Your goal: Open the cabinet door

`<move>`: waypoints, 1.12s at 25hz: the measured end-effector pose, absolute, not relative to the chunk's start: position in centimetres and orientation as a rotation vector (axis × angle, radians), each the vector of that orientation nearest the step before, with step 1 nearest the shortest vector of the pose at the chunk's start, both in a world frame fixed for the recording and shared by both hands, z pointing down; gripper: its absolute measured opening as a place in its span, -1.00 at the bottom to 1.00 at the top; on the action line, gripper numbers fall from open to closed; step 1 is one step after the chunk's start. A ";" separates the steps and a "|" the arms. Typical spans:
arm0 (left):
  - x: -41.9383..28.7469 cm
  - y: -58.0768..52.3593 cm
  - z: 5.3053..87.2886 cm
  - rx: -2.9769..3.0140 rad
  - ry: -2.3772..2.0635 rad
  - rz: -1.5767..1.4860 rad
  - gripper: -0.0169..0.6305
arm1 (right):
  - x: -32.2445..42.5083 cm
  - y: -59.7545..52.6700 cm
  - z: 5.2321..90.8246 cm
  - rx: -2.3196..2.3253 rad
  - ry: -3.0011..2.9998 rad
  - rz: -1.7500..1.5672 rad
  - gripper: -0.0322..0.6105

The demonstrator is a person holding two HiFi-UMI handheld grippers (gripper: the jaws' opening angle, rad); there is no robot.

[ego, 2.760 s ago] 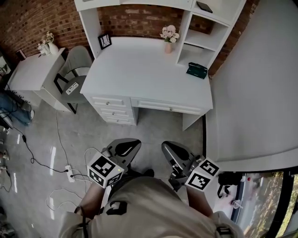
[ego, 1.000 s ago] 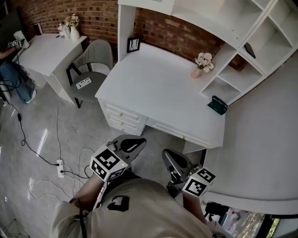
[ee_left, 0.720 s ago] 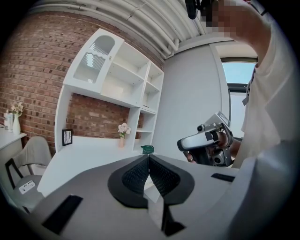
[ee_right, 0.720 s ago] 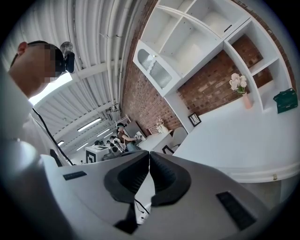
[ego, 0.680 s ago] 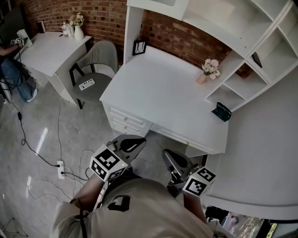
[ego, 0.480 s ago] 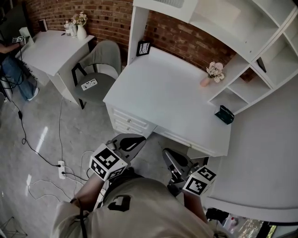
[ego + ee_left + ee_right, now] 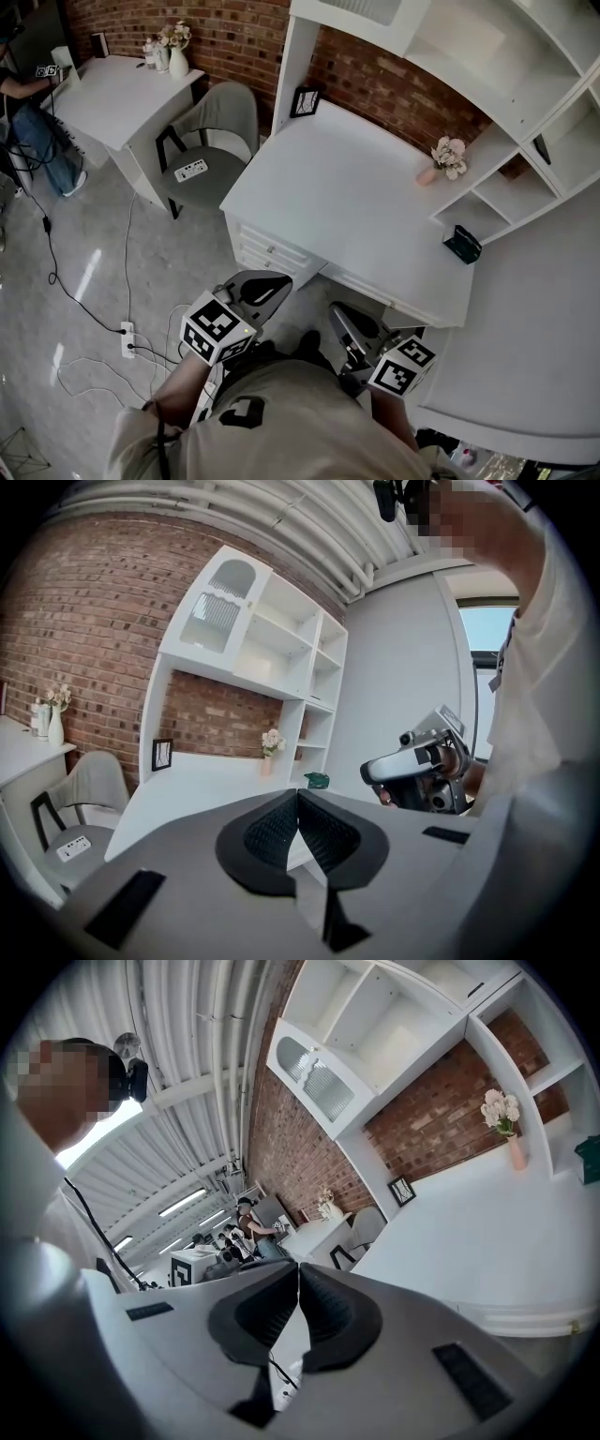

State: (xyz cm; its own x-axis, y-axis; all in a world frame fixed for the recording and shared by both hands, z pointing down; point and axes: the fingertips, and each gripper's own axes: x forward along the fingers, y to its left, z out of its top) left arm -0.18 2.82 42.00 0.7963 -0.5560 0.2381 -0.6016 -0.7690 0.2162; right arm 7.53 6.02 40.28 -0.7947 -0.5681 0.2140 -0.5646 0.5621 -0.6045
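Head view: person is standing short of the desk (image 7: pixel 347 187), both claws closed and empty, task hardly begun.
Left gripper (image 7: pixel 298 801) and right gripper (image 7: pixel 300 1277) are each showing jaws pressed together with nothing between them, both hanging low in front of the body and well apart from the furniture. Cabinet door (image 7: pixel 217 611), the arched glass one, is sitting high at the upper left of the shelf unit above the desk and is looking shut; reaching it, gripping it and swinging it open are all left to do. Count: two grippers, one glass door, one desk, one chair (image 7: pixel 211 131), one side table (image 7: pixel 122 89), one picture frame (image 7: pixel 304 101), one pink flower vase (image 7: pixel 429 174) on the desk.
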 end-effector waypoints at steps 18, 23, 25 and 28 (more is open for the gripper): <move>3.4 -1.6 42.1 2.673 -0.986 0.290 -0.90 | 11.6 -0.1 40.7 -0.885 2.806 -1.057 -0.81; 5.3 -3.3 41.9 2.674 -0.998 0.302 -0.90 | 13.5 -1.9 40.4 -0.874 2.797 -1.045 -0.81; 6.2 -3.8 41.7 2.678 -1.003 0.307 -0.90 | 14.5 -2.5 40.5 -0.867 2.793 -1.050 -0.81; 7.5 -4.6 41.4 2.671 -1.024 0.315 -0.90 | 16.0 -3.6 40.5 -0.850 2.792 -1.054 -0.81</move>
